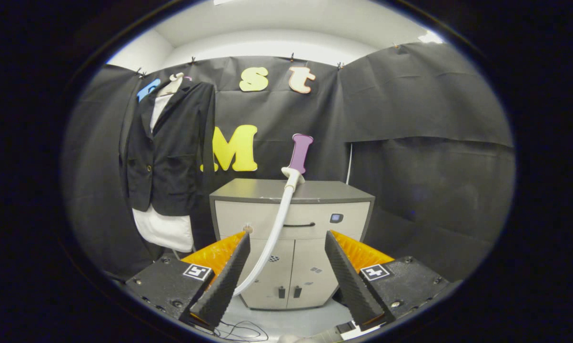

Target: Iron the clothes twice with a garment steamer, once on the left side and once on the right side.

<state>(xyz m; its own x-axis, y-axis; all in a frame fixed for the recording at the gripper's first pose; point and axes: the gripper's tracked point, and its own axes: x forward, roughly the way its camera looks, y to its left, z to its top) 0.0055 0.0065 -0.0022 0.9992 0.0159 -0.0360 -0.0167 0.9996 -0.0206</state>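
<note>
Nothing ironed yet, by my reading: gripper (pixel 286 267) fingers spread wide, holding nothing; white-hosed garment steamer (pixel 293 175) rests at the grey cabinet's (pixel 248 188) top back edge, black jacket (pixel 169 147) hanging beside its left edge.

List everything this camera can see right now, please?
jacket: one, black, hanging on the wall beside the cabinet, over a white garment
white garment: one, showing at the jacket's collar and below its hem
hanger: one, pale, at the jacket's top
cabinet: one, grey top and pale doors, beyond the fingers
steamer head: one, white, resting on the cabinet's top
hose: one, white, running down from the steamer head in front of the cabinet
cables: thin, dark, on the floor
gripper: one, open, holding nothing
</note>
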